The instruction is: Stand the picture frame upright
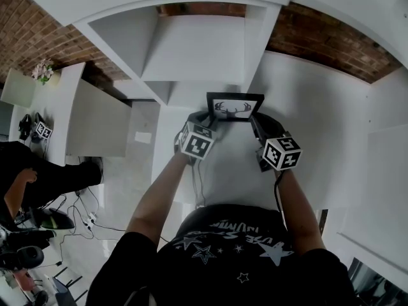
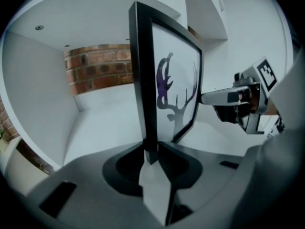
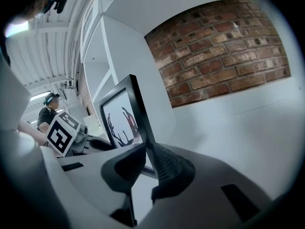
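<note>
shelf unit [image 1: 194,50] blocks behind frame [image 1: 234,108]; counter [image 1: 319,113] rt free.

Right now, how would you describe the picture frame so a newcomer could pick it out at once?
Find the white shelving unit against the brick wall. Before its open compartment, the left gripper and right gripper each hold a side edge of the picture frame in their jaws. Its black border and dark antler silhouette on white set it apart from the plain white shelves.

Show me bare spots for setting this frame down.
Bare white tabletop runs right of the picture frame up to the brick wall; the shelf recess behind it is bare too. Crowded at the frame's sides, where left gripper and right gripper clamp it.
</note>
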The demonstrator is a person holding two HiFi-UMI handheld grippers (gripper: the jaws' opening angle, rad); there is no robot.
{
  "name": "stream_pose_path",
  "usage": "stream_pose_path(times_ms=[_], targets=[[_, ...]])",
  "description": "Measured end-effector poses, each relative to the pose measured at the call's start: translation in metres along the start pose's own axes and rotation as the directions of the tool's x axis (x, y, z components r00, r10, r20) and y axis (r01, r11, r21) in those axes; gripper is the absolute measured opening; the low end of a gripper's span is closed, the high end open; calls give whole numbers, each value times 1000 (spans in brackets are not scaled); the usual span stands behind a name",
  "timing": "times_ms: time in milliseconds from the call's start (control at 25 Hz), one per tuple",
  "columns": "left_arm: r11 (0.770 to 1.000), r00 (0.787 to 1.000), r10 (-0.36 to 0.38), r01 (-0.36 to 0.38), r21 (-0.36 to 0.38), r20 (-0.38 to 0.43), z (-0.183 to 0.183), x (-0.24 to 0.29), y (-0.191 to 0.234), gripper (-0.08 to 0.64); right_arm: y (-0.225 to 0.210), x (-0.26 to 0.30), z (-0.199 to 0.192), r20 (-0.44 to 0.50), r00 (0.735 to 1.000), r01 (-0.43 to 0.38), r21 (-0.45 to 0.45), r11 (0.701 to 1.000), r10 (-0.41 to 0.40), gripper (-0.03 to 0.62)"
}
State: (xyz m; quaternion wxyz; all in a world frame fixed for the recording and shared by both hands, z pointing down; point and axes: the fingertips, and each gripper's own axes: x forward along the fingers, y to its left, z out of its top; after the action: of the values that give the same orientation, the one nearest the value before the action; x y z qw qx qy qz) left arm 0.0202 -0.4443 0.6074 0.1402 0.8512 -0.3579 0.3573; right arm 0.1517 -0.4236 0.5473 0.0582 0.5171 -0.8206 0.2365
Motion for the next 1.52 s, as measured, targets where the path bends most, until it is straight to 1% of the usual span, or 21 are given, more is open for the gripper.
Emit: stream_pose_path(times_ms=[240,560,680,720,840,1000,1080,1160,1240,1360,1440,1520], targets=[[1000,1000,10,-9,16,-2,1,2,1,103,0,-1,-1,1,1000,5,22,1000,-5,57],[1000,1000,1,-1,10,13,5,1,2,104,1,1,-5,-24,1000,15,4,1000,-15,60],[1000,1000,-13,13,1,15,5,-1,0,122,1,1,-5,-27,1000,16,4,1000,-16,100],[1000,999,-25,25,-8,23,6,-3,-1,138,2,1,-6,-29,1000,13,3,1000,-13,107],[998,998,-49,50,-43,27,4,-8,-3,156,3,-1,-8,-34,999,6,0,1000,-6,120],[997,1000,-26,26,-73,12,-6,-18,-1,179,1,-6,-13,-30,1000,5,22,1000,-5,135],[994,1000,-6,6,-110,8,-13,-27,3,181,1,-7,-18,-28,1000,1,36,999,0,140],[988,1000,-3,5,-154,12,-21,-35,2,181,1,-6,-23,-31,1000,-3,52,999,5,141],[982,1000,-4,9,-189,26,-28,-45,-4,181,2,-10,-30,-43,999,-2,61,998,4,141],[970,998,-10,23,-241,55,-40,-59,-15,181,5,-18,-38,-62,998,9,51,999,-6,141],[967,998,-11,29,-251,69,-50,-69,-21,181,8,-23,-40,-54,998,30,44,999,-27,141],[967,995,3,22,-255,97,-56,-80,-22,181,14,-30,-40,-36,998,54,38,998,-53,141]])
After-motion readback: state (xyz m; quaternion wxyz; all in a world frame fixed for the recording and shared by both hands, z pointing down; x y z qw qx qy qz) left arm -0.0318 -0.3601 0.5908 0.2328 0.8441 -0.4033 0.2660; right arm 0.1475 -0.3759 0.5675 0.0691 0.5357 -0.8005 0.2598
